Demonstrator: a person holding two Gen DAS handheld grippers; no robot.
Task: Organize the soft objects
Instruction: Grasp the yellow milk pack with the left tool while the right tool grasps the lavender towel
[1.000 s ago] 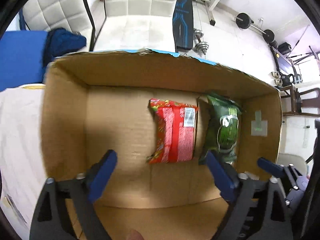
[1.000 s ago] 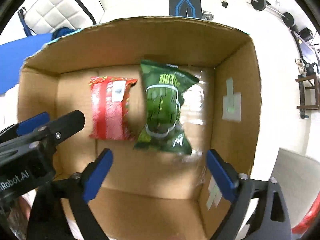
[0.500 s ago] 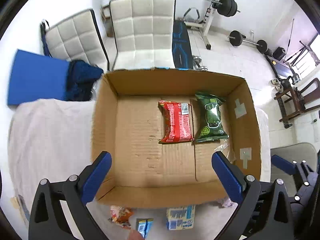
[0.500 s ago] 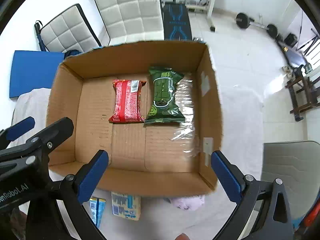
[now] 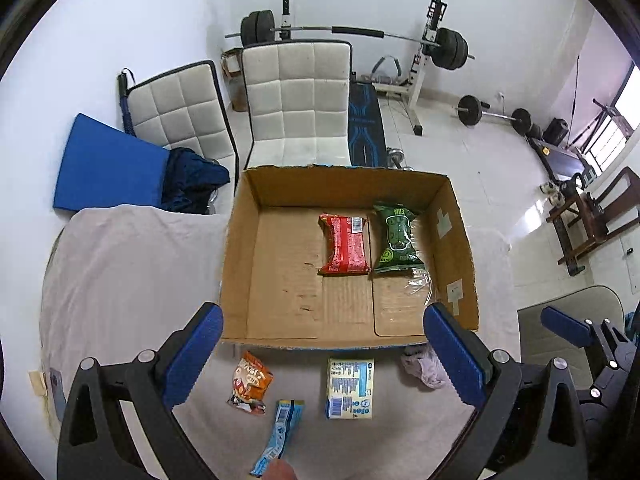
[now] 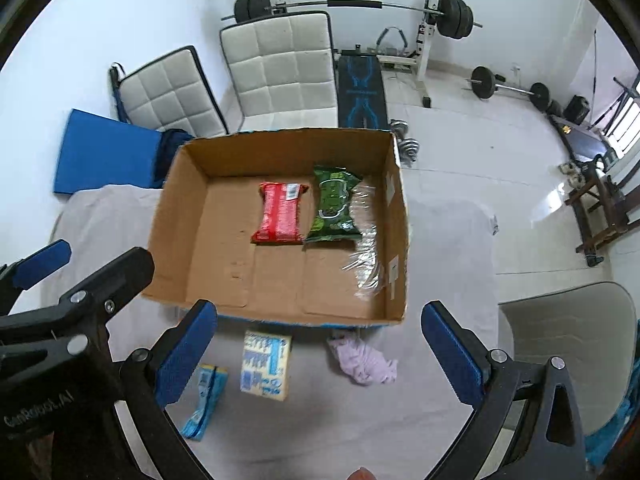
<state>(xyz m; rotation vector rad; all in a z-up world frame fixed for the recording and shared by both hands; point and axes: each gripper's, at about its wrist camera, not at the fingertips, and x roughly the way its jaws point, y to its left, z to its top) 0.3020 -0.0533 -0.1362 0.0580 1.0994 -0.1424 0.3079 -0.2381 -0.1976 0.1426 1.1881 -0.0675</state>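
Note:
An open cardboard box (image 5: 240,256) (image 6: 176,216) stands on the cloth-covered table. Inside lie a red packet (image 5: 344,245) (image 6: 280,218), a green packet (image 5: 396,238) (image 6: 334,204) and crumpled clear plastic (image 6: 364,248). In front of the box lie an orange snack bag (image 5: 251,382), a blue wrapper (image 5: 280,432) (image 6: 204,404), a yellow-blue tissue pack (image 5: 351,388) (image 6: 266,364) and a pink cloth (image 5: 424,366) (image 6: 364,362). My left gripper (image 5: 324,352) is open and empty above these. My right gripper (image 6: 320,354) is open and empty, too.
Two white padded chairs (image 5: 296,100) and a blue mat (image 5: 108,168) stand behind the table. Gym weights (image 5: 448,48) and a bench fill the back. A grey chair (image 6: 572,344) is at the right. The left gripper's body shows in the right wrist view (image 6: 72,320).
Both grippers have pulled back and up out of the box, still open. The items lying in front of the box have come into view.

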